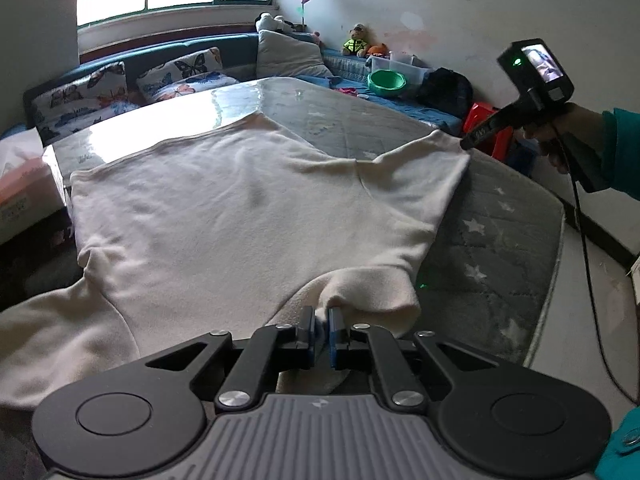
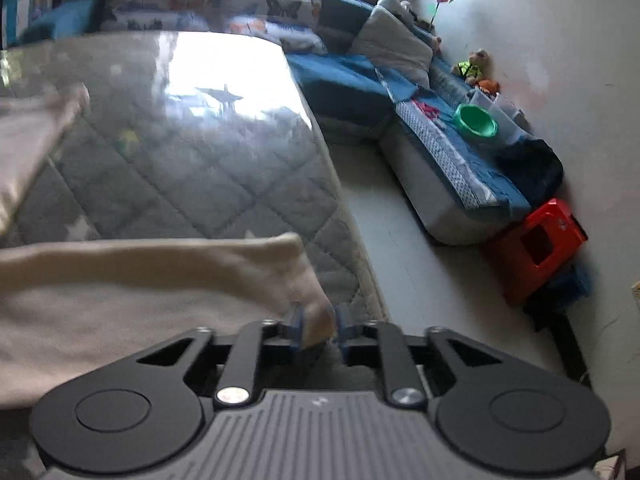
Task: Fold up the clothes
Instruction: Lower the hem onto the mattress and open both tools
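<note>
Cream garment [image 1: 248, 216] pinched by two grippers: left gripper [image 1: 320, 330], right gripper [image 2: 316, 326].

tbl far half [image 2: 224, 152] bare, tissue box [image 1: 24, 188] blocks left edge

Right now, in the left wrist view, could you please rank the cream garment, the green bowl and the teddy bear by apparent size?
1. cream garment, by far the largest.
2. green bowl.
3. teddy bear, slightly smaller; it sits farther back, so this ranking is unsure.
</note>
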Tool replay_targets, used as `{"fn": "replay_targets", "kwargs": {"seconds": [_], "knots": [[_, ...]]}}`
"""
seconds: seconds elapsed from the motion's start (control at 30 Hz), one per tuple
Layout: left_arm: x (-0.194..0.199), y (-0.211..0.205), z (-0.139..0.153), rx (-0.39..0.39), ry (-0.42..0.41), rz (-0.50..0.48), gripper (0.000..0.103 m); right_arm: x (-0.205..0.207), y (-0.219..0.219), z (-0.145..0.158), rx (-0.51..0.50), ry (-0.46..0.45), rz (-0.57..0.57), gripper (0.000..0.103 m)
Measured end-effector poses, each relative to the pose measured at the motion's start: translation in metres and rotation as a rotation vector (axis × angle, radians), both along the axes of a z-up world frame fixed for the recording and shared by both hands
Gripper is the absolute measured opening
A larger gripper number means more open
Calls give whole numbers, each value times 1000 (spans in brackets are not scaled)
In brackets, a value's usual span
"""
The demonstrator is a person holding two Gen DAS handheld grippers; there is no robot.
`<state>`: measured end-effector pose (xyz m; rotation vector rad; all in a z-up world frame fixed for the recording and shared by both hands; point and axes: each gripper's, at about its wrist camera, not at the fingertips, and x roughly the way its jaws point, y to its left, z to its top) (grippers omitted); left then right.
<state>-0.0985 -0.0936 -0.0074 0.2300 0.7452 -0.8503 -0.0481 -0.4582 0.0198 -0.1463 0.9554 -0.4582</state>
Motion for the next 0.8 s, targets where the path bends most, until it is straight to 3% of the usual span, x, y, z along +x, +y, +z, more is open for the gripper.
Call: {"fn": "replay_targets", "kwargs": {"seconds": [0.13, 0.33, 0.47, 0.8], "knots": [[7, 9, 18, -30, -21, 15, 12, 13, 15, 35, 114, -72, 111, 31], [35, 28, 28, -36, -41, 170, 15, 73, 61, 57, 217, -125, 282, 33], [65, 42, 20, -13, -18, 284, 15, 113, 94, 43, 236, -94, 351, 33], [97, 69, -5, 9, 53, 404, 17, 170, 133, -1, 204, 4, 426, 33]]}}
